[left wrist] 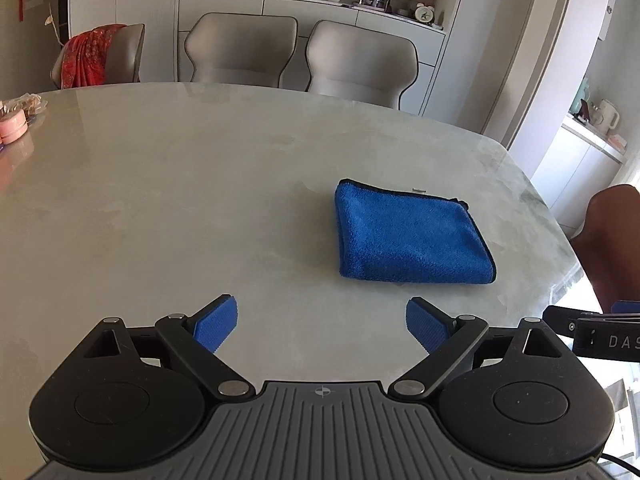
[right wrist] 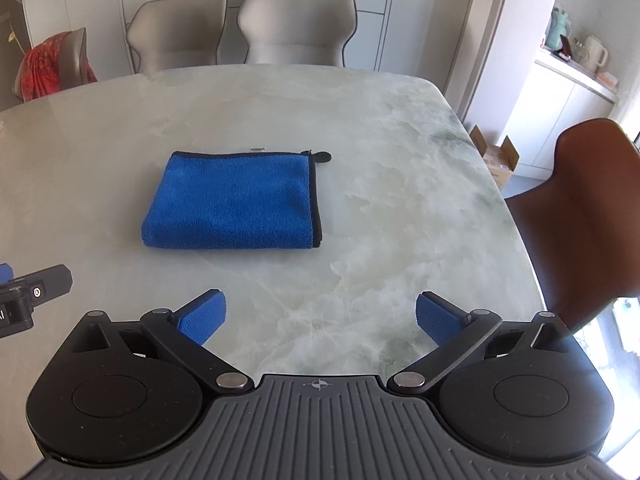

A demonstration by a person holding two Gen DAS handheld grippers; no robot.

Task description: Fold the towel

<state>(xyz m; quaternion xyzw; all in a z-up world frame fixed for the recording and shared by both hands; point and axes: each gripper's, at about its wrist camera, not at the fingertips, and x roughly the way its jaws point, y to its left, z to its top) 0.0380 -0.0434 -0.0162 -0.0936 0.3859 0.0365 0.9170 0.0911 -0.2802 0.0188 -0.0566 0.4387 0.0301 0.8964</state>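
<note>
A blue towel with a dark hem lies folded into a small rectangle on the pale marble table. In the right wrist view the towel sits ahead and left. My left gripper is open and empty, held above the table short of the towel, which lies ahead to its right. My right gripper is open and empty, also short of the towel. Part of the right gripper's body shows at the left view's right edge, and part of the left gripper's body shows at the right view's left edge.
Two grey chairs stand at the table's far side, a third with a red cloth at far left. A brown chair stands at the right side. Pink round boxes sit at the table's left edge. A cardboard box is on the floor.
</note>
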